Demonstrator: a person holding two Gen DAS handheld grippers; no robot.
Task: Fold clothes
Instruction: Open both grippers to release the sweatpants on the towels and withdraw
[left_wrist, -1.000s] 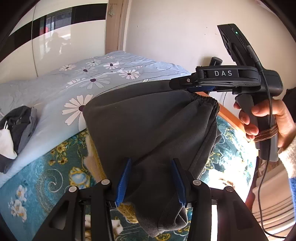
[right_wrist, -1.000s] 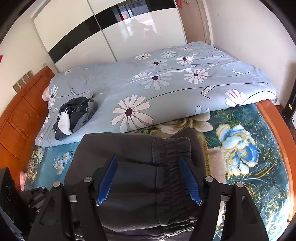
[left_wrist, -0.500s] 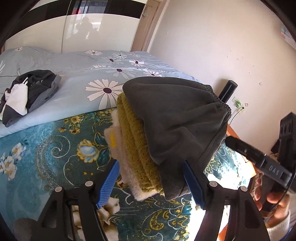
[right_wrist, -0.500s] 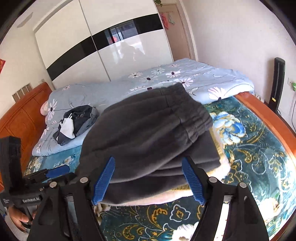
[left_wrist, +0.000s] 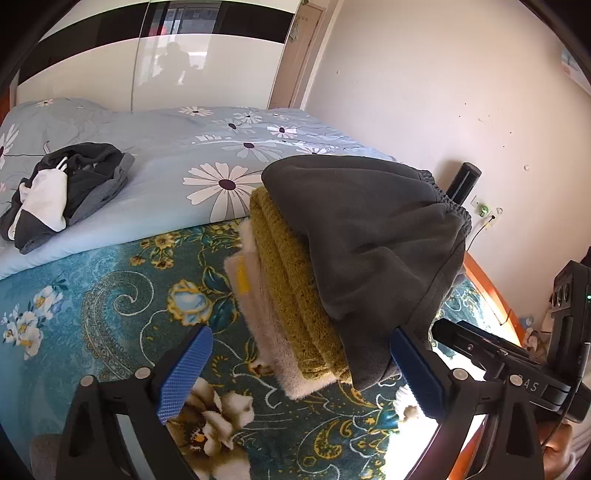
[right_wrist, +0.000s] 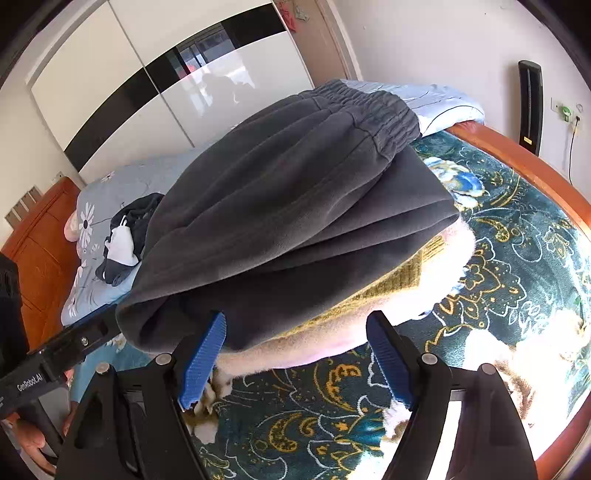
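Note:
Folded dark grey sweatpants (left_wrist: 369, 236) with an elastic waistband lie on top of a stack, above an olive knit garment (left_wrist: 295, 295) and a cream fleece garment (left_wrist: 266, 332). The stack rests on the teal floral blanket (left_wrist: 110, 295). The same grey sweatpants (right_wrist: 295, 192) fill the right wrist view. My left gripper (left_wrist: 299, 373) is open and empty, just in front of the stack. My right gripper (right_wrist: 295, 362) is open and empty at the stack's near edge. The right gripper's body shows in the left wrist view (left_wrist: 517, 373).
A light blue daisy duvet (left_wrist: 207, 155) lies behind the stack. A loose pile of dark and white clothes (left_wrist: 62, 188) sits on it at left. The orange wooden bed frame (right_wrist: 517, 158) runs along the right. A glossy wardrobe (left_wrist: 147, 66) stands behind.
Both grippers have let go of the grey sweatpants, opened wide and drawn back. The sweatpants now rest on the stack of folded garments.

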